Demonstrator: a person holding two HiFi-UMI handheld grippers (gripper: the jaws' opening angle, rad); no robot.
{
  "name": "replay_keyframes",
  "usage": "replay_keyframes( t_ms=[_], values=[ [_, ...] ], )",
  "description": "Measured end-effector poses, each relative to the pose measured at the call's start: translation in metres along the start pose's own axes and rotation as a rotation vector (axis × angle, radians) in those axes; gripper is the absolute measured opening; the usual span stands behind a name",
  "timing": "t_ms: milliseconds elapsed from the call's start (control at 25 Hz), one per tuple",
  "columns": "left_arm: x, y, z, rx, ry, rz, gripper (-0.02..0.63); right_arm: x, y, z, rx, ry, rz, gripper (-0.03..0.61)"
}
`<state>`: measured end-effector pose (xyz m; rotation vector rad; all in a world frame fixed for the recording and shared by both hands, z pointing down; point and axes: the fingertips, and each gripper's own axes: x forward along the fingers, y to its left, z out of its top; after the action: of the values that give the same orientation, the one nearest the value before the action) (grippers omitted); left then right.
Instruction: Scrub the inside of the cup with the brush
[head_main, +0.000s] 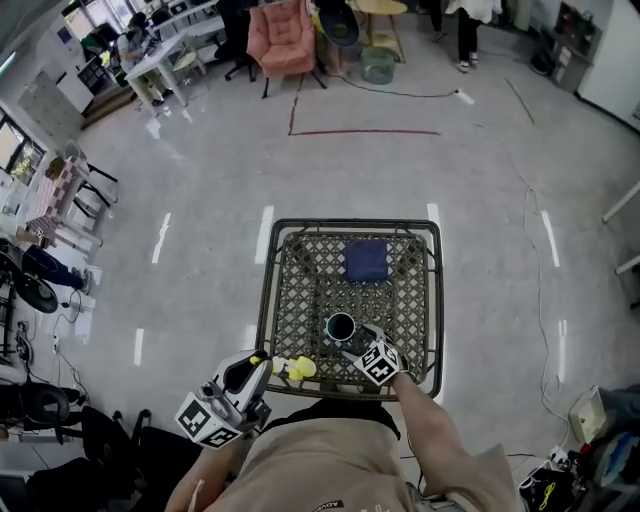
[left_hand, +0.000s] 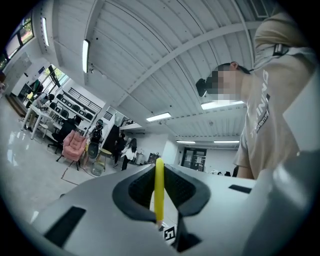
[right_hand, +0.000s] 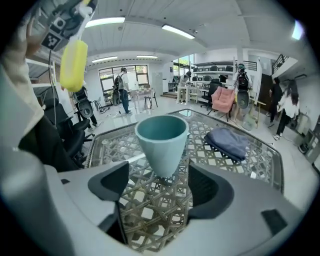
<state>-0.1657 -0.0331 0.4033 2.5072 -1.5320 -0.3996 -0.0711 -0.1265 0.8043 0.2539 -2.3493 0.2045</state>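
Left of the cup (head_main: 341, 326), at the near edge of the woven lattice tabletop (head_main: 296, 290): the left gripper (head_main: 258, 372), its 2 jaws clenched on the thin yellow handle of the brush (left_hand: 159, 185). The brush's yellow head points toward the cup but stays apart from it; in the right gripper view it is raised above and to the left of the cup's rim.

Centre: the teal cup stands upright on the tabletop, mouth open upward, nothing visible inside.

Just right of the cup, on its near side: the right gripper (head_main: 357, 342), its 2 jaws released and spread wide. The cup's base sits at the far end of the gap between them, and neither pad touches it.

Beyond the cup, slightly right: a folded dark-blue cloth (head_main: 366, 261) lying flat on the tabletop, apart from the cup.
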Motion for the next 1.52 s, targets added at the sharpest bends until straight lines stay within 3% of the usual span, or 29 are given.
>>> replay_keyframes(
  t_ms=[160,280,400,560,720,880,1120,1320,1520],
  values=[
    [-0.006,0.001,0.01,0.018,-0.033,-0.024,0.055,-0.056,0.014,0.037,0.074,-0.093,0.024,0.388],
    [-0.004,0.003,0.011,0.019,-0.042,-0.03,0.055,-0.103,0.024,0.08,0.042,-0.184,0.0,0.382],
    [0.004,0.003,0.006,0.003,-0.045,-0.046,0.055,-0.145,0.027,0.114,-0.008,-0.275,-0.04,0.264],
    [0.021,-0.001,0.007,0.032,-0.051,-0.08,0.055,-0.195,0.022,0.168,-0.027,-0.424,-0.06,0.195],
    [0.034,-0.001,0.009,0.065,-0.033,-0.07,0.055,-0.226,0.024,0.197,-0.06,-0.489,-0.059,0.037],
    [0.046,-0.002,0.016,0.091,-0.015,-0.082,0.055,-0.258,0.029,0.228,-0.056,-0.566,-0.016,0.017],
    [0.043,0.013,0.015,0.06,-0.018,-0.086,0.055,-0.282,0.027,0.288,-0.048,-0.696,0.029,0.015],
    [0.037,0.008,0.013,0.051,-0.009,-0.083,0.055,-0.281,0.043,0.29,-0.145,-0.656,0.031,0.015],
    [0.048,0.016,0.023,0.092,0.003,-0.098,0.055,-0.274,0.037,0.299,-0.198,-0.647,0.008,0.015]
  ],
)
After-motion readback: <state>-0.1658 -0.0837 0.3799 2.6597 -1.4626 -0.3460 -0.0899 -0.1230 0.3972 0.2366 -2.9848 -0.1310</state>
